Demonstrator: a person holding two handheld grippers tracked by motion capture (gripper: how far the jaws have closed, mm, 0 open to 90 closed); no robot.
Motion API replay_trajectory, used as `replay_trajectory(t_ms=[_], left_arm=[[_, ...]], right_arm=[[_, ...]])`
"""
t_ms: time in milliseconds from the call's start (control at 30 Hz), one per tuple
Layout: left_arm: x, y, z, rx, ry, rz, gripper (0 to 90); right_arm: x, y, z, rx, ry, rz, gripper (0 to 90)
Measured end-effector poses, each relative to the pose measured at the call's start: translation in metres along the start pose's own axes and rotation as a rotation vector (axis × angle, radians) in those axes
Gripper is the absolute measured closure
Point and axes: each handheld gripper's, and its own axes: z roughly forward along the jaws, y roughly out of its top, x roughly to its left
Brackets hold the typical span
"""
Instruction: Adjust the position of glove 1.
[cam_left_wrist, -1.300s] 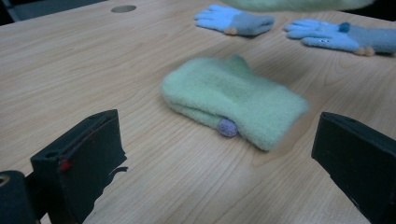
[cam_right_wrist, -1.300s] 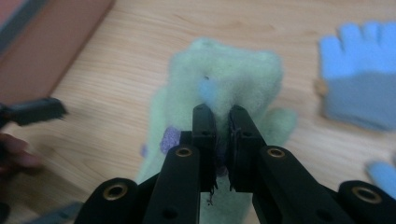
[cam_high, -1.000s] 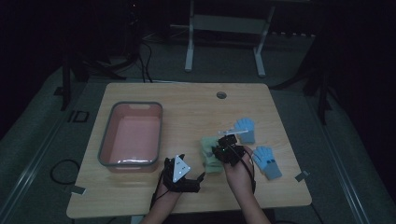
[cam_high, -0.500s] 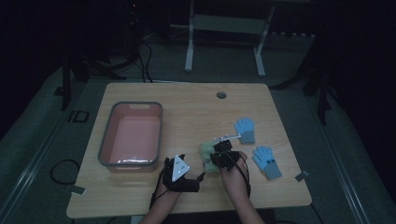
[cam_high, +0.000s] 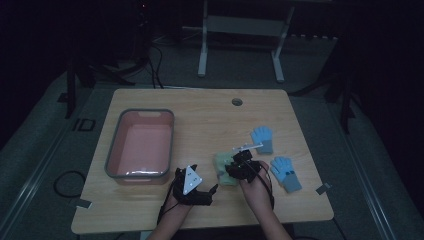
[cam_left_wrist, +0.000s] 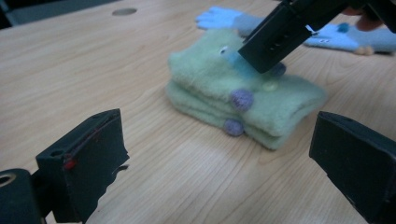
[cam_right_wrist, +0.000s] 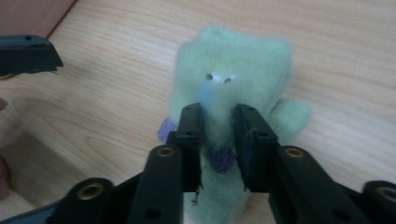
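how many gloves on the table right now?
4. Two green gloves are stacked under the right gripper; one blue glove lies beyond it and another blue glove to its right. More could hide under the stack.

Bare table between bin (cam_high: 112, 150) and green gloves (cam_high: 223, 167); blue gloves (cam_high: 285, 171) beyond

Two green gloves (cam_left_wrist: 243, 100) stacked; two blue gloves (cam_high: 274, 155), one pink tub (cam_high: 141, 145), one table (cam_high: 200, 112), two tongs (cam_high: 215, 175)

Fuzzy green gloves (cam_left_wrist: 243, 95) stacked flat on table (cam_left_wrist: 93, 70)
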Motion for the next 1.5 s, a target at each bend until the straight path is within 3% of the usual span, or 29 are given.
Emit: replay_trajectory(t_ms=[133,267,500,600,767,967,1100,1167,1233,1333,1400,1500], left_arm=[[-0.001,0.000,0.000,0.010,-0.031,-0.008,4.6],[-0.005,0.001,-0.001,0.033,-0.047,0.023,4.5],[-0.011,0.002,0.000,0.083,-0.134,-0.021,4.6],[-0.015,0.001,0.000,0.120,-0.148,-0.012,5.1],[-0.019,0.001,-0.005,0.113,-0.170,0.031,5.8],[-0.020,0.007,-0.002,0.114,-0.292,0.066,12.5],[-0.024,0.019,0.006,0.113,-0.295,0.132,15.1],[-0.024,0.021,0.010,0.111,-0.301,0.142,19.0],[-0.026,0.029,0.021,0.105,-0.332,0.152,22.6],[-0.032,0.036,0.032,0.127,-0.297,0.238,31.0],[-0.031,0.039,0.040,0.152,-0.273,0.294,31.8],[-0.028,0.041,0.049,0.178,-0.262,0.335,33.3]], right_arm=[[-0.013,0.004,-0.009,-0.027,0.036,-0.039,63.5],[-0.024,0.008,-0.014,-0.043,0.073,-0.075,61.4],[-0.039,0.017,-0.017,-0.056,0.143,-0.182,58.6],[-0.047,0.017,-0.018,-0.057,0.170,-0.205,57.6],[-0.060,0.014,-0.019,-0.065,0.223,-0.224,56.9],[-0.079,0.014,-0.018,-0.092,0.255,-0.231,54.2],[-0.079,0.016,-0.013,-0.112,0.271,-0.264,52.6],[-0.078,0.017,-0.011,-0.114,0.274,-0.263,52.6],[-0.075,0.021,-0.002,-0.100,0.300,-0.249,53.0],[-0.075,0.025,0.006,-0.102,0.308,-0.245,50.7],[-0.077,0.028,0.012,-0.100,0.321,-0.227,48.4],[-0.079,0.030,0.021,-0.081,0.331,-0.215,45.7]])
